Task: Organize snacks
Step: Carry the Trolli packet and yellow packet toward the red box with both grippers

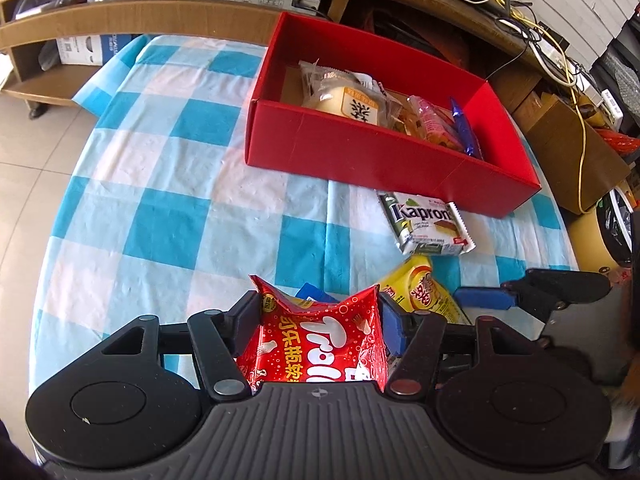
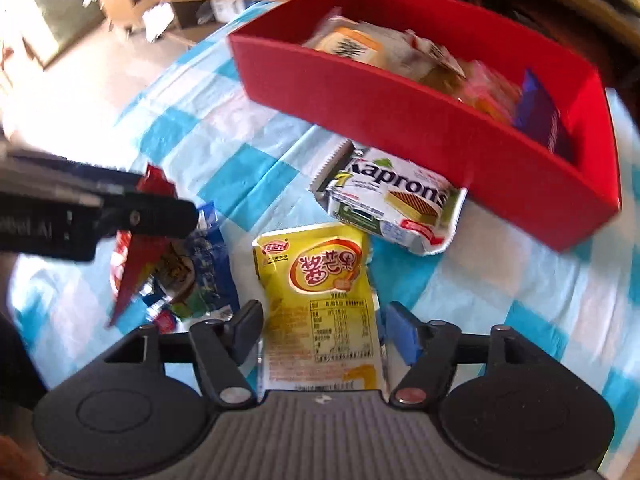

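Note:
In the left wrist view, my left gripper (image 1: pixel 318 312) is shut on a red Trolli candy bag (image 1: pixel 316 344), whose crumpled top sticks up between the pads. In the right wrist view, my right gripper (image 2: pixel 324 320) stands open over a yellow snack packet (image 2: pixel 316 280) lying flat on the cloth; the packet sits between the fingers and the pads do not press it. A white Kaprons wafer pack (image 2: pixel 388 204) lies just beyond it, against the red box (image 1: pixel 360 152). The box holds several wrapped snacks. A blue packet (image 2: pixel 208 264) lies beside the yellow one, under the left gripper.
The table wears a blue-and-white checked cloth (image 1: pixel 160 200). Behind it runs a curved wooden shelf unit (image 1: pixel 120 12) with electronics and cables. Cardboard boxes (image 1: pixel 568 152) stand at the right. Tiled floor (image 1: pixel 24 160) shows past the table's left edge.

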`<state>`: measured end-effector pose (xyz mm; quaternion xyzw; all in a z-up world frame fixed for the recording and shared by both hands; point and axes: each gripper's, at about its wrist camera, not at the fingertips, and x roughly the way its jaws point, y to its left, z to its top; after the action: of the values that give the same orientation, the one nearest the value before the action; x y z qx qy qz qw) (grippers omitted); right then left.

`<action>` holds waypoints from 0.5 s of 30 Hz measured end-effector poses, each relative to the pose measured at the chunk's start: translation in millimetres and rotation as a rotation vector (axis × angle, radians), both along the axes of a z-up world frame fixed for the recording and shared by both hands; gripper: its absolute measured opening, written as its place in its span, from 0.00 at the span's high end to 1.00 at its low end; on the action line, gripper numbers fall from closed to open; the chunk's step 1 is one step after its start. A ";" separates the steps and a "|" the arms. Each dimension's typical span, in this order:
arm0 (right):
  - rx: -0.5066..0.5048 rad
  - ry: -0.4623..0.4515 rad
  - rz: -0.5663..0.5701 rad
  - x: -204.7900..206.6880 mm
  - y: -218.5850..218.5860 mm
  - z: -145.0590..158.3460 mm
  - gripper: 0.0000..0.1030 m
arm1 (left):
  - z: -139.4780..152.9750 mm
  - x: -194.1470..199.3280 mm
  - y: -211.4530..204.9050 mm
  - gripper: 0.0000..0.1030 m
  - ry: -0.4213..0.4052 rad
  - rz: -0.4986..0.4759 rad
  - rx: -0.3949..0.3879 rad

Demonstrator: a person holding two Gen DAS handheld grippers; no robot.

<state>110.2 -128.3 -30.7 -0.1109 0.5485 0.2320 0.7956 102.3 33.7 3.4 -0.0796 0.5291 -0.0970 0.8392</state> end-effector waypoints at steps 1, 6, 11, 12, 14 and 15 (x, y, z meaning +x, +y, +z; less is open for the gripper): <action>0.001 -0.005 -0.008 0.4 1.0 -0.7 0.25 | -0.7 0.1 -0.4 0.34 0.002 0.000 0.001; -0.004 -0.001 -0.042 8.6 -2.1 4.0 0.40 | 0.1 -1.6 -3.2 0.33 -0.003 -0.005 0.009; 0.023 0.031 -0.058 5.6 -15.0 5.9 0.43 | -0.1 -0.7 1.6 0.33 0.001 0.007 -0.008; 0.037 0.036 -0.069 4.7 -19.1 7.4 0.43 | 0.1 -0.2 1.7 0.33 0.001 0.008 -0.011; 0.058 0.039 -0.083 2.7 -25.0 11.8 0.44 | 1.5 -0.2 1.3 0.33 -0.001 0.006 -0.019; 0.069 0.035 -0.090 2.2 -27.0 14.4 0.44 | 2.7 -0.4 0.8 0.33 -0.004 0.003 -0.022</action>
<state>112.4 -155.3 -16.4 -0.0545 0.5582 0.2168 0.7990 101.9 34.4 6.1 -0.0894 0.5263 -0.1018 0.8394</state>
